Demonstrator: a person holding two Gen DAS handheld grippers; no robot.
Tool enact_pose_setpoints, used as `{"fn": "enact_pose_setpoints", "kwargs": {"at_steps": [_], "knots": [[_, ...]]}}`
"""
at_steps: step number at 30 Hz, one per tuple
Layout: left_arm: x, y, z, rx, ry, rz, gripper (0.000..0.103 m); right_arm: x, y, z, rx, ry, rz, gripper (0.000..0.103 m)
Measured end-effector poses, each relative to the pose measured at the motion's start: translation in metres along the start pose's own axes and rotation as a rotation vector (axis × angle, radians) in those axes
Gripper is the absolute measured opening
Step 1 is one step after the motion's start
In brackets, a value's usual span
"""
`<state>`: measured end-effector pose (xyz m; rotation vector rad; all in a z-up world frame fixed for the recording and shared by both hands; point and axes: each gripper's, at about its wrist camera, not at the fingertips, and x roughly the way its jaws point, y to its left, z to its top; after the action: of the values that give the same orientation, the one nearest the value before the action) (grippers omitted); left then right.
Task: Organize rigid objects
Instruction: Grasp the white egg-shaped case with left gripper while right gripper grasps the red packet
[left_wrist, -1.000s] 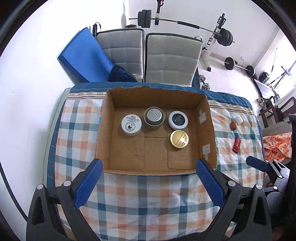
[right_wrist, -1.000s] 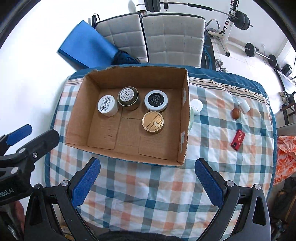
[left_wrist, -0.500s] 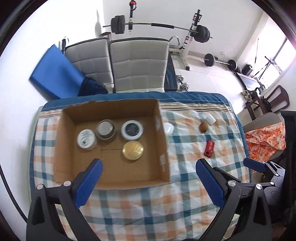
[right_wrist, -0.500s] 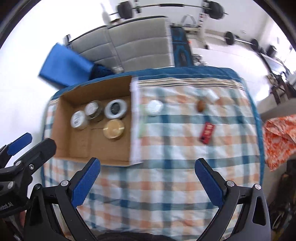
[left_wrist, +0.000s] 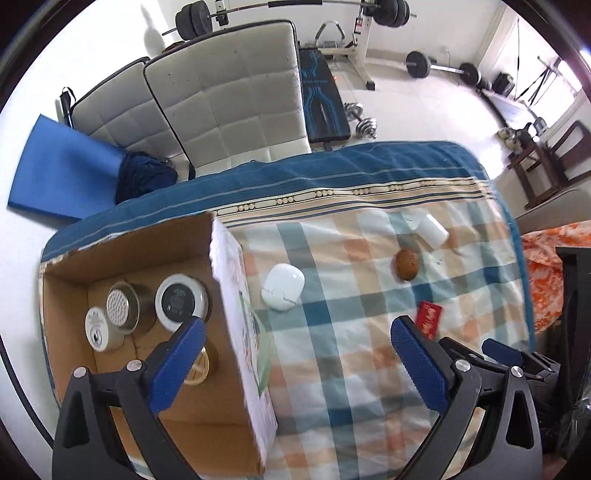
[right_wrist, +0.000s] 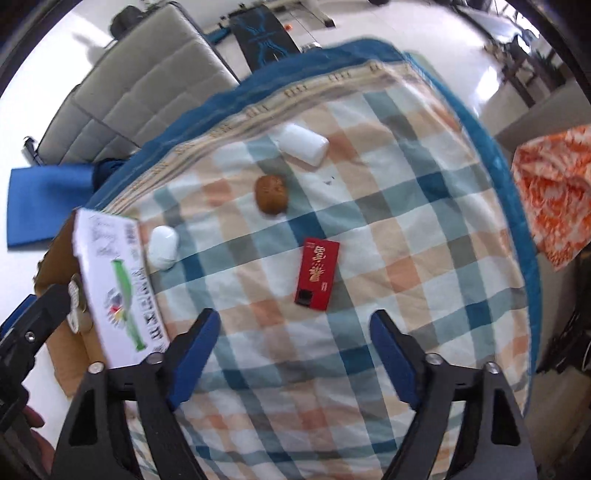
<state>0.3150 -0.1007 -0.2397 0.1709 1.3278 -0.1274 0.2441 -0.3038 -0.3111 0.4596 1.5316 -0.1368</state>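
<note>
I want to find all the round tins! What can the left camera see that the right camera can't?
Only the left wrist view looks into the cardboard box: a white tin, a mesh-lidded tin, a black-lidded tin and a gold tin partly behind the left gripper. Only the right wrist view shows the open right gripper. Both show the white case, brown ball, white bottle and red card.

I see the box (left_wrist: 236, 332) at the cloth's (right_wrist: 406, 258) left; right of it lie case (right_wrist: 163, 246), nut (right_wrist: 271, 194), card (right_wrist: 317, 273), and bottle (right_wrist: 303, 144) farthest back.
</note>
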Motion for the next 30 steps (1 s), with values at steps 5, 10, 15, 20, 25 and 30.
{"fn": "enact_pose_setpoints", "kwargs": {"at_steps": [5,10,15,20,25,30], "knots": [[0.054,-0.021,0.022,0.126,0.063,0.148,0.103,0.061,-0.013,0.021,0.044,0.091,-0.019,0.058],[0.106,-0.034,0.032,0.255,0.147,0.265,0.103,0.091,-0.017,0.027,0.049,0.131,-0.034,0.047],[0.145,-0.037,0.034,0.343,0.259,0.318,0.088,0.093,-0.013,0.031,-0.006,0.144,-0.043,0.039],[0.176,-0.046,0.027,0.496,0.360,0.417,0.086,0.096,-0.010,0.036,-0.037,0.174,-0.050,0.039],[0.188,-0.050,0.022,0.489,0.444,0.336,0.042,0.098,-0.007,0.039,-0.071,0.175,-0.074,0.039],[0.185,-0.045,0.023,0.443,0.429,0.312,0.042,0.099,-0.009,0.037,-0.085,0.172,-0.074,0.038]]}}
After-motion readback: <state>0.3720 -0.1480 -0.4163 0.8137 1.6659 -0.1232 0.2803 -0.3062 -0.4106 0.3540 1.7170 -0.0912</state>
